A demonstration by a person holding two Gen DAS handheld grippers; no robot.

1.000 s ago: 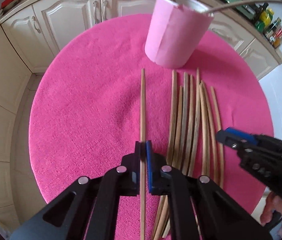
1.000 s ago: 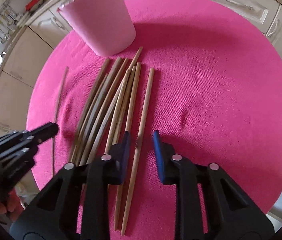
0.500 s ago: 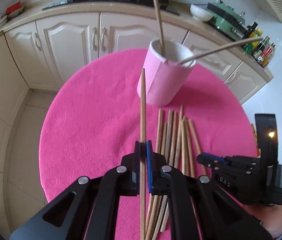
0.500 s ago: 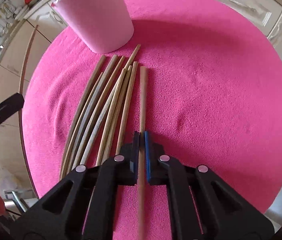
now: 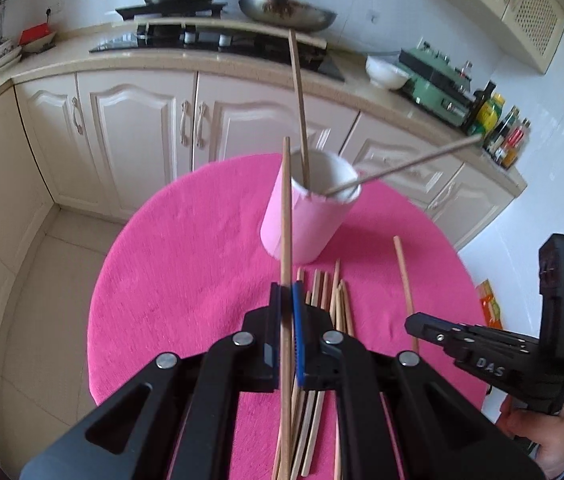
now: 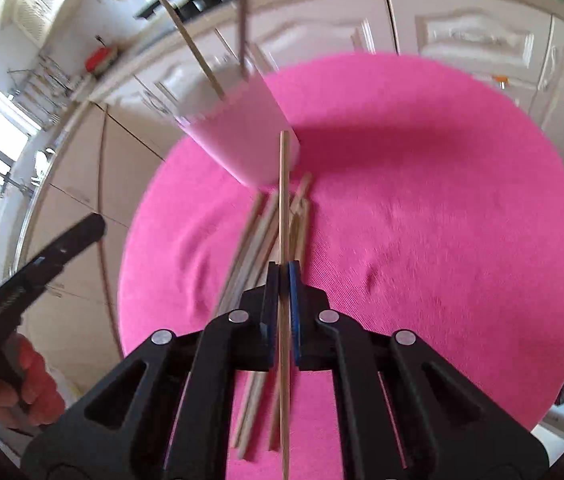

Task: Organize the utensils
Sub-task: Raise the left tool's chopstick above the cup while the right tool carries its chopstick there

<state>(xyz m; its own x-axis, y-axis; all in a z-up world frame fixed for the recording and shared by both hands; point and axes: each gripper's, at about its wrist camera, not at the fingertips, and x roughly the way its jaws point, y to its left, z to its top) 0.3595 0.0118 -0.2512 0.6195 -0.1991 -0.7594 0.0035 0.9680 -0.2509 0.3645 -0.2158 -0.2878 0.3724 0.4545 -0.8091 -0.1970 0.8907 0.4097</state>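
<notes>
Two chopsticks clamped and held above the pink cloth, holder just ahead

The left gripper [image 5: 286, 300] is pinched tight on one chopstick [image 5: 285, 216] and the right gripper [image 6: 282, 280] on another [image 6: 283, 208], each stick gripped low with a long free end; either could pivot or slip, or its tip could catch the pink holder [image 5: 305, 220] rim and tip it. Loose chopsticks [image 5: 329, 292] lie on the round pink tablecloth [image 5: 186, 264]. Beyond stand cream cabinets [image 5: 142, 128], a stove with pots, and bottles.

free: pink cloth [image 5: 186, 264] left of cup | blocked: pink cup [image 5: 305, 216], two leaning sticks [image 5: 299, 96]
</notes>
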